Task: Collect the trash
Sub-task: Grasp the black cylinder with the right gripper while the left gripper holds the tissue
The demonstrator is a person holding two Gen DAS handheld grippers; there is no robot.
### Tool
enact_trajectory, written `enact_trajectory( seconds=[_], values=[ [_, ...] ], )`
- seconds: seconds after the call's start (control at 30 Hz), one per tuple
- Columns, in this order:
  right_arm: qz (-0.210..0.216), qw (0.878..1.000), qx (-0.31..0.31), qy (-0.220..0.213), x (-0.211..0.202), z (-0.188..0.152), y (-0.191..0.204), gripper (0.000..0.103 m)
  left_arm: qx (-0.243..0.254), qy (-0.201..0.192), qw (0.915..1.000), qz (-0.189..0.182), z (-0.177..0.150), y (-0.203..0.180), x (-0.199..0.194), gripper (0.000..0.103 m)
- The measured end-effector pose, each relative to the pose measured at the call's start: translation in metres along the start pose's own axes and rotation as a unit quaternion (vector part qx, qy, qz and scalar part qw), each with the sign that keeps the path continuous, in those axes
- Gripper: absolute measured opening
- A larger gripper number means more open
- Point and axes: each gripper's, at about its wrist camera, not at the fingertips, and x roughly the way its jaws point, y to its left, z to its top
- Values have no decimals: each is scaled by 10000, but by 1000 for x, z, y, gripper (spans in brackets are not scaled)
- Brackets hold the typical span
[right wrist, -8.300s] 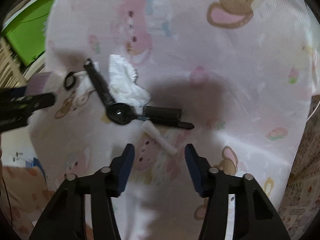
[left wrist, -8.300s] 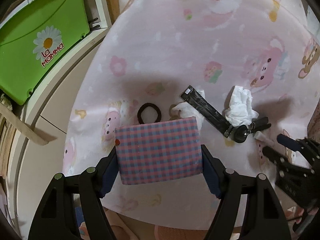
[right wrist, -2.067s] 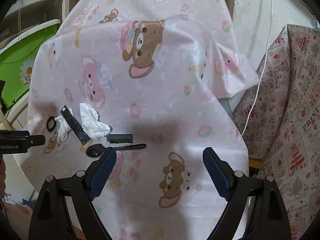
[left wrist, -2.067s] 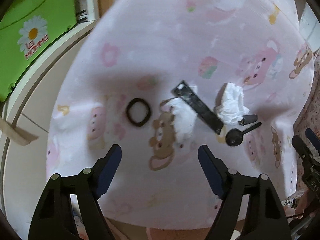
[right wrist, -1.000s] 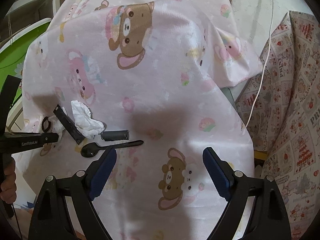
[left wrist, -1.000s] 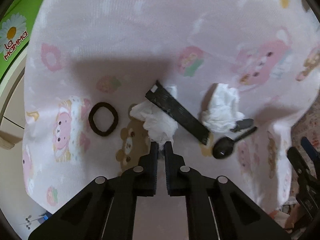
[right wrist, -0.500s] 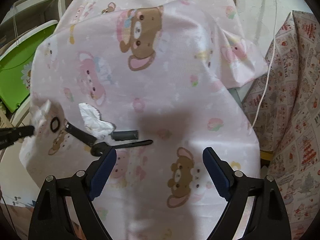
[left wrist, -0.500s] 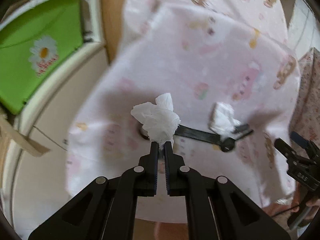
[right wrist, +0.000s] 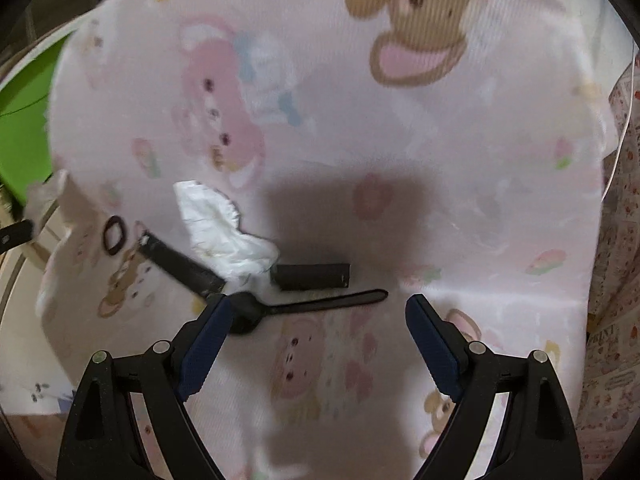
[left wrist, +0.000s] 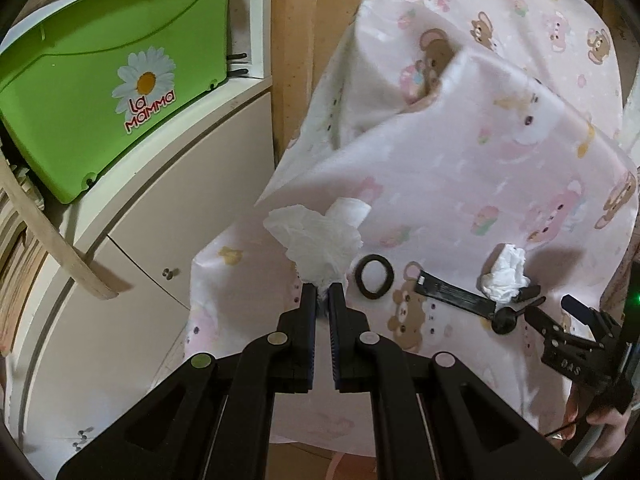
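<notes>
Left hand-held gripper [left wrist: 322, 294] pinched a crumpled white tissue [left wrist: 318, 242] up off the pink bear-print cloth [left wrist: 460, 184]; hair tie [left wrist: 374, 276] and another tissue wad [left wrist: 505, 276] sat nearby.

a pink sheet [left wrist: 460, 168] printed with bears and strawberries covers the bench. left of it stands a cream cabinet [left wrist: 132, 216], with a green bin [left wrist: 80, 92] bearing a daisy label on top. a wooden slat [left wrist: 52, 236] leans across the cabinet. a strawberry-patterned cloth [right wrist: 616, 240] hangs at right.
</notes>
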Motion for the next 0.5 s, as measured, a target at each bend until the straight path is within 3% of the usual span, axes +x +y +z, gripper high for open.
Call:
enact_trajectory(
  seconds=[0.13, 0.3, 0.4, 0.5],
  values=[
    [-187, 9998, -28, 72, 14, 5, 5, 88, -60, 44, 10000, 3, 1, 6, 3, 5],
    [-242, 9996, -79, 145, 26, 11, 12, 71, -18, 72, 10000, 38, 2, 8, 5, 5],
    [-146, 9997, -103, 143, 27, 12, 15, 51, -13, 77, 10000, 52, 2, 8, 5, 6],
    [-119, 9998, -150, 40, 23, 14, 12, 51, 110, 105, 9999, 34, 1, 4, 6, 6]
  ],
)
